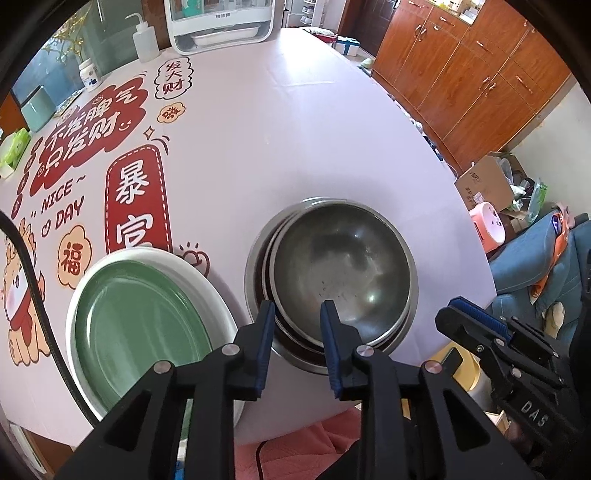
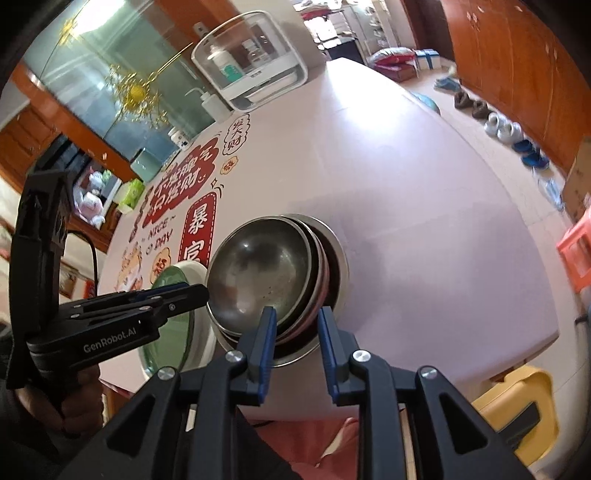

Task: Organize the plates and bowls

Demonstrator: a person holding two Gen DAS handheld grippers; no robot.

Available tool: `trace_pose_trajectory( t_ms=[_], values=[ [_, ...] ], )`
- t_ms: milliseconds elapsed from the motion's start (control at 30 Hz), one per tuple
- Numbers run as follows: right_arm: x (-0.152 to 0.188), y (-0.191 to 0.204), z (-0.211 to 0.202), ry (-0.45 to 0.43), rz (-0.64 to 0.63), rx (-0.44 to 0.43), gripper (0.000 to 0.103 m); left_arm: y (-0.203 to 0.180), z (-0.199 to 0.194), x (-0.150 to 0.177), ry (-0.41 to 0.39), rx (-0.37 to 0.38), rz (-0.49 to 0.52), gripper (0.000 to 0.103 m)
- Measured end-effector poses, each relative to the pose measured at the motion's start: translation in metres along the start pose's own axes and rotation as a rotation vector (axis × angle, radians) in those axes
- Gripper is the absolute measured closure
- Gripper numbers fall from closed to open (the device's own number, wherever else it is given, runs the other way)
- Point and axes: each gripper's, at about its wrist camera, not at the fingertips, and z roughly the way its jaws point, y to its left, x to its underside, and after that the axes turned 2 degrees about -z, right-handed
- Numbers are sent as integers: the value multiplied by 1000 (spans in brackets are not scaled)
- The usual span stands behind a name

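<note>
Steel bowls (image 1: 341, 273) are seen nested in one stack near the front edge of the table (image 1: 295, 129), with the top bowl sitting tilted and off-centre inside the wider ones beneath. Just left of the stack, a green plate (image 1: 136, 321) is set inside a white plate (image 1: 218, 295); the two piles lie close but whether they touch cannot be told.

Handling is judged as follows: the metal is stiff and light, the polished walls slippery, so a pinch on the thin near rim is favoured, one pad inside and one outside. Because the top bowl sits loose and crooked, sliding or clattering is likely if it is lifted carelessly. The plates look ceramic, heavier and chippable; the raised rim is the only hold offered.

Left gripper (image 1: 297, 306) is held with fingers parted and nothing between them, hovering over the near-left rim of the stack; contact cannot be confirmed. Right gripper (image 2: 295, 314) is likewise spread and empty, poised at the near rim from the right side.

Further out, a printed red-and-white decal (image 1: 96, 122) covers the left of the tabletop. At the far end a white dish cabinet (image 1: 218, 22), a squeeze bottle (image 1: 144, 37) and a small jar (image 1: 89, 75) are seen. Wooden cupboards (image 1: 472, 66) line the right wall.
</note>
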Motion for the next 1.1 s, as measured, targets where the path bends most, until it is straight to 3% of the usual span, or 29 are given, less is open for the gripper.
trace_pose_trajectory(
  t_ms=[133,367,567,700,1100],
  values=[
    [-2,-12,4,22,80,-28,72,5,1,-4,4,-6,4,77],
    [-4,-23,19,75,182,-73,66,17,10,-15,27,2,2,74],
    [-5,-34,32,121,280,-112,52,24,23,-27,59,28,5,62],
    [-6,-39,40,149,335,-113,51,26,34,-36,90,44,23,57],
    [-11,-48,67,217,428,-126,51,27,75,-54,203,84,35,57]
  ],
)
